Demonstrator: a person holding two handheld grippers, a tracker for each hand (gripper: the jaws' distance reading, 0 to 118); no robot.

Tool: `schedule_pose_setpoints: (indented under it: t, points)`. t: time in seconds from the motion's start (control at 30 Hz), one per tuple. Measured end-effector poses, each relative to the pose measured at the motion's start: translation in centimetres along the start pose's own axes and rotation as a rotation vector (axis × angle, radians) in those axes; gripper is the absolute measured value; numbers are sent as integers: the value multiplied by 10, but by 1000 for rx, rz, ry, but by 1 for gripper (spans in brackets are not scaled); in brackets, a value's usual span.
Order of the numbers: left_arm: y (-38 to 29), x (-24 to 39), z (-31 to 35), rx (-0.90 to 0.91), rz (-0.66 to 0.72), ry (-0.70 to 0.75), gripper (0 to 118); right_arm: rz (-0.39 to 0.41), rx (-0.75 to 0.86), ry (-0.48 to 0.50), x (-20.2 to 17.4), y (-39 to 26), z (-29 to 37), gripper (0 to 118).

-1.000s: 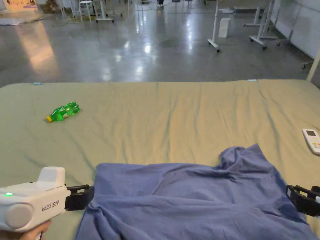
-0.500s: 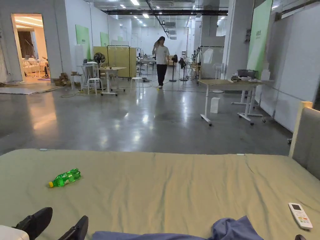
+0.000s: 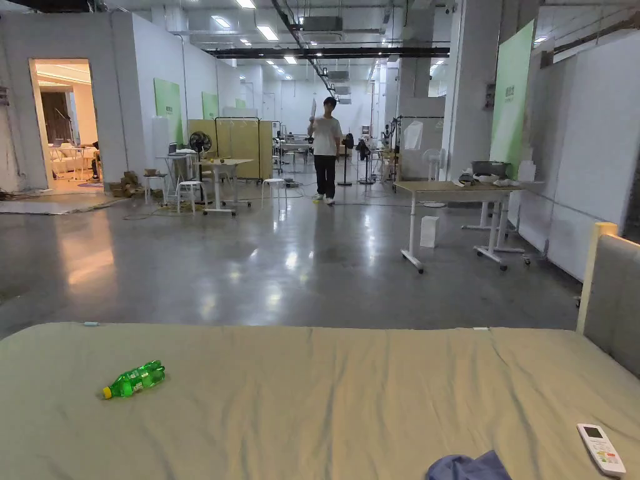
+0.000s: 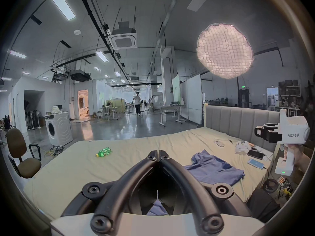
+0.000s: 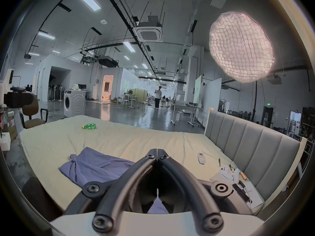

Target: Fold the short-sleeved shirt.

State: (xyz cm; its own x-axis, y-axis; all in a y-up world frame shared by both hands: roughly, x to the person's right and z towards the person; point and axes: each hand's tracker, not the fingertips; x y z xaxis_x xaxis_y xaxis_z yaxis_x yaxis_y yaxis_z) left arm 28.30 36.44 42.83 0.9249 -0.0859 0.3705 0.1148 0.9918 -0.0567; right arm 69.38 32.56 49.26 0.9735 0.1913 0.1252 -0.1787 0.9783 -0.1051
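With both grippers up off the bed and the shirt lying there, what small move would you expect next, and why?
Probably lower both grippers back to the shirt and open them. The left gripper and right gripper are raised above the bed with jaws closed and nothing between their tips, while the blue shirt lies crumpled and unfolded, one end bunched up.

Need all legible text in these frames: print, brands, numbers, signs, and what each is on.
"kit23 右手": printed on the white housing of the right gripper, left gripper view.
Green bottle: label too small to read.
Remote: screen and buttons too small.
Green wall panel: marks too blurred.
Phone on the bed: screen unreadable.
Green sign over a far doorway: too small.
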Motion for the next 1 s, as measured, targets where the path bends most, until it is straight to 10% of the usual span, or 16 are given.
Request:
schedule_pose_setpoints:
  t: [0.7, 0.77, 0.87, 1.0]
  points:
    - [-113, -69, -92, -312, 287, 58, 3, -89, -104, 51, -3, -21, 5, 0]
    - [-137, -73, -110, -387, 291, 45, 14, -112, -123, 53, -3, -27, 5, 0]
    - [-173, -77, -135, -493, 335, 45, 70, -198, -212, 88, -2, -39, 3, 0]
    - [-206, -73, -160, -601, 338, 62, 72, -187, -231, 67, -1, -50, 5, 0]
